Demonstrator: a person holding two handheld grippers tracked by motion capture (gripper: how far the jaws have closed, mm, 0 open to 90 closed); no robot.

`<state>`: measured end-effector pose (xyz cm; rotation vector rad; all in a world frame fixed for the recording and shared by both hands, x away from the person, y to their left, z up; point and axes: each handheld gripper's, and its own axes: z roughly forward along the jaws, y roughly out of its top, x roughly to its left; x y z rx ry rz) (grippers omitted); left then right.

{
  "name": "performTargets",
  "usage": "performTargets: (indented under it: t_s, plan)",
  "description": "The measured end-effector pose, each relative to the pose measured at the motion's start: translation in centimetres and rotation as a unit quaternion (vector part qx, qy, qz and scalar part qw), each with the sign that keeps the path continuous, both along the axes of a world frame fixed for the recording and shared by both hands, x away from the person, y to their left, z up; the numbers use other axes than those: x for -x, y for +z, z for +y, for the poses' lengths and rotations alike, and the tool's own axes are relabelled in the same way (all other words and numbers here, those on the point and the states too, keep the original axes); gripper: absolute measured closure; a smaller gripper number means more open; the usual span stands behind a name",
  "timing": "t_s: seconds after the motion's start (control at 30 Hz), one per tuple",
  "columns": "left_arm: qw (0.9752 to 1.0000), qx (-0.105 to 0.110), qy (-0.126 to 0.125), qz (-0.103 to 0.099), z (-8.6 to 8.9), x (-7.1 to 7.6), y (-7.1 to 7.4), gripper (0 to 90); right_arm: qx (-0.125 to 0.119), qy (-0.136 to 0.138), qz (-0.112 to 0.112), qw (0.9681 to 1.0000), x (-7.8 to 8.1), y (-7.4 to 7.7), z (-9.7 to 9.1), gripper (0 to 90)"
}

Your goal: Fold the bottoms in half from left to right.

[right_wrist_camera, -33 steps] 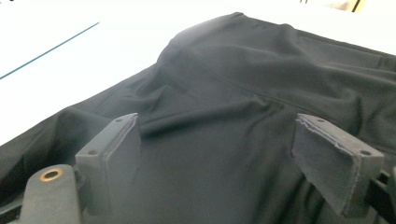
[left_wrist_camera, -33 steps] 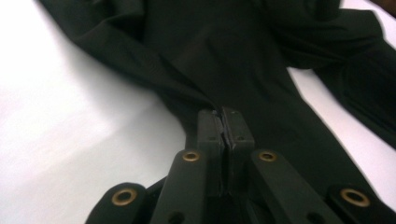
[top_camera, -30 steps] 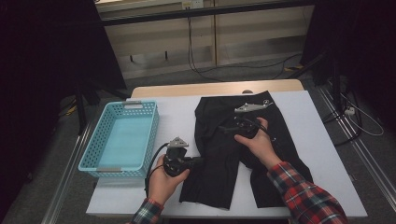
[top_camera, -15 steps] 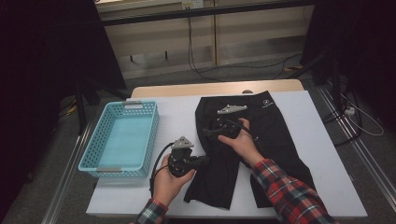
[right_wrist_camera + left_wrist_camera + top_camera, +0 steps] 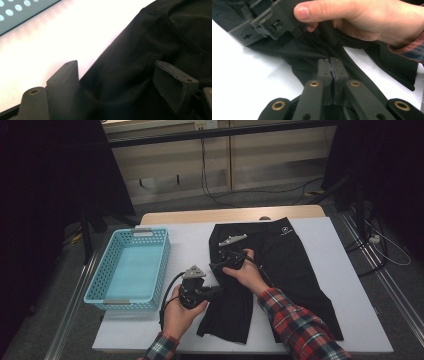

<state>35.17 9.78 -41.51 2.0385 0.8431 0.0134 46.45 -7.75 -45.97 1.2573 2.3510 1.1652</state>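
A pair of black shorts (image 5: 285, 255) lies flat on the white table (image 5: 185, 240), one leg bunched near the front edge. My left gripper (image 5: 214, 292) is shut on a fold of that leg's fabric (image 5: 307, 55), its jaws (image 5: 332, 62) pinching the cloth. My right gripper (image 5: 216, 265) sits just beyond it at the garment's left edge. Its jaws (image 5: 117, 67) stand open and have just been closing a little, with black fabric (image 5: 155, 37) lying between the pads but not pressed. The right hand (image 5: 367, 20) looms close above the left gripper's jaws.
A light blue plastic basket (image 5: 165, 265) stands on the table's left side, its perforated wall (image 5: 15, 12) close to the right gripper. Bare white tabletop lies between basket and shorts. Dark curtains and cables surround the table.
The right hand has moved left and toward the person across the shorts, down to the garment's left edge beside the left gripper. The left hand has stayed put, still pinching the fabric.
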Motion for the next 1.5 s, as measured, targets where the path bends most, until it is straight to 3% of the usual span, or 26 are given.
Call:
performTargets:
  t_s: [0.07,0.1,0.13,0.17,0.2,0.23,0.27,0.3,0.37,0.47,0.6,0.63,0.67,0.73,0.77,0.9,1.07,1.1,1.13,1.17,1.2,1.23,1.27,1.37,1.5]
  plan:
    - [1.0,-0.004,0.001,0.003,0.2,0.0,-0.1,87.6,0.012,0.007,-0.005,0.9999,-0.1,-0.1,0.2,27.8]
    - [1.0,-0.001,0.005,0.004,0.3,0.0,-0.1,87.6,0.023,0.005,-0.012,0.9996,0.0,-0.1,0.2,37.7]
    - [1.0,-0.001,0.004,0.006,0.4,-0.1,-0.1,87.7,0.047,0.011,-0.031,0.9984,0.1,-0.1,0.0,56.0]
    - [1.0,0.0,0.006,0.006,0.4,-0.1,-0.1,87.7,0.047,0.011,-0.031,0.9984,0.1,-0.1,0.0,56.0]
    - [1.0,0.0,0.007,0.004,0.5,-0.1,-0.1,87.7,0.046,0.023,-0.028,0.9983,0.0,0.2,-0.6,84.7]
    - [1.0,0.0,0.007,0.004,0.5,-0.1,-0.1,87.7,0.028,0.018,-0.021,0.9992,-0.1,0.4,-1.1,87.7]
    - [1.0,0.001,0.006,0.005,0.5,-0.1,-0.1,87.7,0.028,0.018,-0.021,0.9992,-0.1,0.4,-1.1,87.7]
    - [1.0,0.002,0.005,0.004,0.4,-0.1,-0.1,87.7,0.01,0.007,-0.023,0.9997,-0.1,0.8,-2.2,88.8]
    - [1.0,0.002,0.001,0.004,0.3,-0.1,0.0,87.7,0.01,0.001,-0.023,0.9997,0.0,0.9,-2.8,89.2]
    - [1.0,0.007,-0.004,0.003,-0.2,-0.1,-0.2,87.7,0.001,-0.016,-0.025,0.9995,0.8,1.5,-5.7,89.6]
    - [0.9998,0.01,-0.014,0.01,-1.0,0.0,-0.4,87.7,-0.009,-0.028,-0.016,0.9994,1.5,1.6,-7.6,88.9]
    - [0.9998,0.009,-0.016,0.009,-1.1,0.0,-0.4,87.7,-0.009,-0.029,-0.014,0.9995,1.6,1.5,-7.9,86.4]
    - [0.9998,0.008,-0.017,0.011,-1.2,0.1,-0.5,87.6,-0.001,-0.03,-0.01,0.9995,1.9,1.3,-8.0,70.9]
    - [0.9997,0.007,-0.018,0.013,-1.2,0.0,-0.5,87.7,0.005,-0.033,-0.015,0.9993,1.8,1.3,-8.0,66.8]
    - [0.9997,0.008,-0.017,0.014,-1.2,0.0,-0.5,87.6,0.017,-0.031,-0.034,0.9988,1.7,1.3,-7.5,57.1]
    - [0.9998,0.008,-0.015,0.012,-1.2,-0.1,-0.5,87.6,0.016,-0.028,-0.035,0.9988,1.1,1.3,-6.3,51.6]
    - [0.9998,0.009,-0.016,0.012,-0.9,-0.3,-0.4,87.6,0.011,-0.059,-0.033,0.9976,-0.2,0.9,-4.9,46.7]
    - [0.9997,0.01,-0.016,0.013,-0.9,-0.3,-0.4,87.6,0.001,-0.067,-0.036,0.9971,-0.5,1.0,-4.8,47.4]
    - [0.9997,0.01,-0.016,0.013,-0.9,-0.3,-0.4,87.6,-0.012,-0.068,-0.033,0.997,-1.0,1.1,-4.8,57.1]
    - [0.9997,0.011,-0.018,0.012,-0.8,-0.3,-0.3,87.6,-0.012,-0.068,-0.033,0.997,-1.0,1.1,-4.8,57.1]
    - [0.9996,0.011,-0.02,0.014,-0.8,-0.3,-0.3,87.6,-0.012,-0.07,-0.04,0.9967,-1.3,1.3,-4.8,70.1]
    - [0.9996,0.012,-0.021,0.014,-0.8,-0.3,-0.3,87.6,-0.012,-0.07,-0.04,0.9967,-1.3,1.3,-4.8,70.1]
    - [0.9996,0.014,-0.019,0.012,-0.9,-0.3,-0.2,87.6,-0.016,-0.071,-0.047,0.9963,-1.4,1.5,-5.0,83.9]
    - [0.9994,0.023,-0.022,0.013,-1.1,-0.3,0.1,87.6,-0.029,-0.071,-0.051,0.9957,-1.4,1.8,-5.5,89.9]
    - [0.998,0.05,-0.038,0.009,-2.3,-0.2,1.3,87.8,-0.049,-0.082,-0.059,0.9937,-1.6,2.8,-6.9,90.0]
